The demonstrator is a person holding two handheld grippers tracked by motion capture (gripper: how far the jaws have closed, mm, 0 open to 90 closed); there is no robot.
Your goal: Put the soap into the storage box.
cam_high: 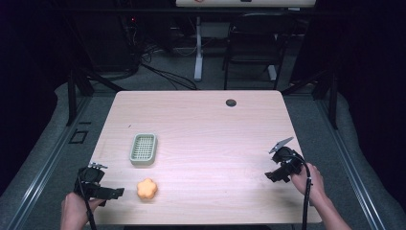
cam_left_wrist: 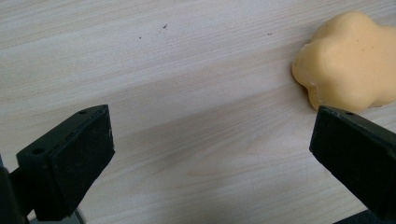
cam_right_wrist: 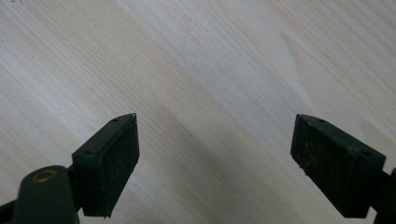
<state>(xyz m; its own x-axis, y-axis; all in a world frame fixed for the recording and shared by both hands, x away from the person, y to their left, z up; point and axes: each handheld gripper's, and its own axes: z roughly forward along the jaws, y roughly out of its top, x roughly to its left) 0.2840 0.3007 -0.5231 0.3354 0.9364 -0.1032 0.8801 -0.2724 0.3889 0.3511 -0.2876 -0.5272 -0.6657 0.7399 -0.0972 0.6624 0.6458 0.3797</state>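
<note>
The soap (cam_high: 147, 189), an orange flower-shaped bar, lies flat on the surface (cam_high: 215, 129) just below the tray (cam_high: 143, 149), a pale green dish with a slotted floor, and apart from it. The left hand-held gripper (cam_high: 115, 192) sits just left of the soap, jaws spread wide and holding nothing; in its own view the soap (cam_left_wrist: 348, 60) lies ahead and to one side, close to one jaw but not between the two. The right hand-held gripper (cam_high: 274, 176) rests well to the right of the soap, also wide open and empty, over bare wood. The bar looks light, stiff and waxy, so it will likely be slippery and could squirt out under a hard pinch on its rounded lobes. A better hold is probably across the middle, pads seated in two opposite notches between lobes, low on the sides, with gentle pressure. The tray looks light too and may slide if bumped.
</note>
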